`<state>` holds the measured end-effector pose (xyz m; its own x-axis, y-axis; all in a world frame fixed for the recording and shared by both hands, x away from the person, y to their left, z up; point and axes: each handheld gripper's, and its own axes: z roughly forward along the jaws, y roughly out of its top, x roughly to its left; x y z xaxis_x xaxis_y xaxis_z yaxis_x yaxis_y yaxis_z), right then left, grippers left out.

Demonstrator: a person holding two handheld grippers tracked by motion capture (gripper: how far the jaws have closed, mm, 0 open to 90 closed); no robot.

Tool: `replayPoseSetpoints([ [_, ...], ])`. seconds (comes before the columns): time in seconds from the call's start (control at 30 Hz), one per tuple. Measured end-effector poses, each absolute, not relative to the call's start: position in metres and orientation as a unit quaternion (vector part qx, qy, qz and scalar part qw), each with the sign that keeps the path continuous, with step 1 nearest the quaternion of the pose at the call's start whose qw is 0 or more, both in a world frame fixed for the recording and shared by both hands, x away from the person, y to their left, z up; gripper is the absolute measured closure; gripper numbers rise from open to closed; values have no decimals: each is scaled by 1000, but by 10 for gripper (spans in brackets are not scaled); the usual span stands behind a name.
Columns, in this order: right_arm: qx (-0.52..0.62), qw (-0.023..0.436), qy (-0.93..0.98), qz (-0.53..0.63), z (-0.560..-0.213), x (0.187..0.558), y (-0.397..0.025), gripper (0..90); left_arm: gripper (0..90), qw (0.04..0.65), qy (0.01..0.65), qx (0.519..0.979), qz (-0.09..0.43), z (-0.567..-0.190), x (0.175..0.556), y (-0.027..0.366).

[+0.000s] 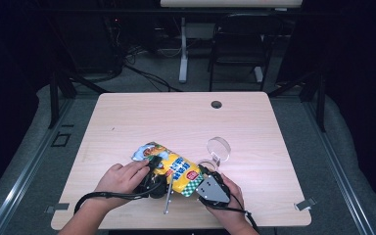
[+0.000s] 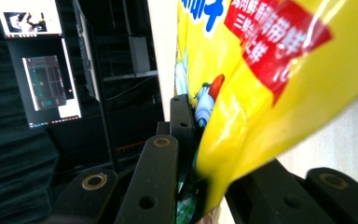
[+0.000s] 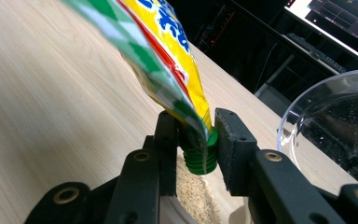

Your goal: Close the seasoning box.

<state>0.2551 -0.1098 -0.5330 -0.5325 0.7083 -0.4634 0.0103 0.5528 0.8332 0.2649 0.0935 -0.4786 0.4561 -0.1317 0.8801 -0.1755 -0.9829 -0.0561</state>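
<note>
both pairs of jaws are clamped on the yellow snack bag (image 1: 172, 168): the left gripper (image 1: 152, 182) pinches its side near 9 o'clock, the right gripper (image 1: 211, 188) its green-checked corner near 4 o'clock, apparently to stretch the seal for opening. bag held just above the counter (image 1: 127, 122), near its 6 o'clock edge, beside a clear dish (image 1: 219, 149); both hands (image 1: 122, 177) close together, knuckles up.

both forearms are brought in from the near edge. the left gripper (image 1: 155, 182) is held low in the left hand (image 1: 122, 177), jaws clamped; the right gripper (image 1: 206, 183), gripped by the right hand (image 1: 227, 196), is likewise closed.
</note>
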Motion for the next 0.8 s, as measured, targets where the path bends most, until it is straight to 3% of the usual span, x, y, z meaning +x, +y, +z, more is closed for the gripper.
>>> replayPoseSetpoints([
  [0.4, 235, 424, 771, 412, -533, 256, -112, 702, 856, 83, -43, 865, 494, -492, 267, 100],
  [0.8, 233, 424, 771, 413, -533, 255, -111, 695, 856, 108, -17, 873, 475, -501, 268, 105],
])
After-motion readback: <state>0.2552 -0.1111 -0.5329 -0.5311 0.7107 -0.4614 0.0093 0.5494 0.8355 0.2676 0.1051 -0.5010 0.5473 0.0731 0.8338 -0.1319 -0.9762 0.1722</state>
